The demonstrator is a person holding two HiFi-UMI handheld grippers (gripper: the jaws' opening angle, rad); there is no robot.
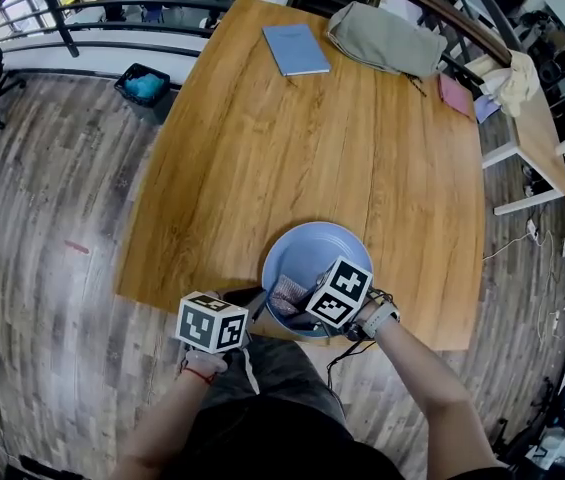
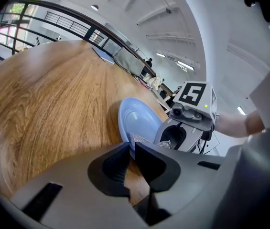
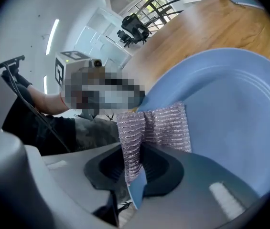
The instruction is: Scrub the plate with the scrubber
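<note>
A light blue plate point(image 1: 320, 250) sits on the wooden table point(image 1: 262, 168) close to its near edge. My left gripper point(image 1: 259, 308) is shut on the plate's near-left rim; in the left gripper view the rim point(image 2: 131, 138) runs between the closed jaws of the left gripper point(image 2: 131, 150). My right gripper point(image 1: 304, 298) is shut on a pinkish-silver scrubber point(image 1: 287, 294), which lies against the plate's inner face point(image 3: 230, 109). In the right gripper view the scrubber point(image 3: 166, 128) hangs out of the right gripper point(image 3: 137, 163). The left gripper view also shows the right gripper's body point(image 2: 185, 128).
At the table's far end lie a blue notebook point(image 1: 296, 48), a grey-green bag point(image 1: 385, 38) and a pink item point(image 1: 454, 95). A dark bin point(image 1: 143, 85) stands on the floor to the left. A second table point(image 1: 537, 138) is at the right.
</note>
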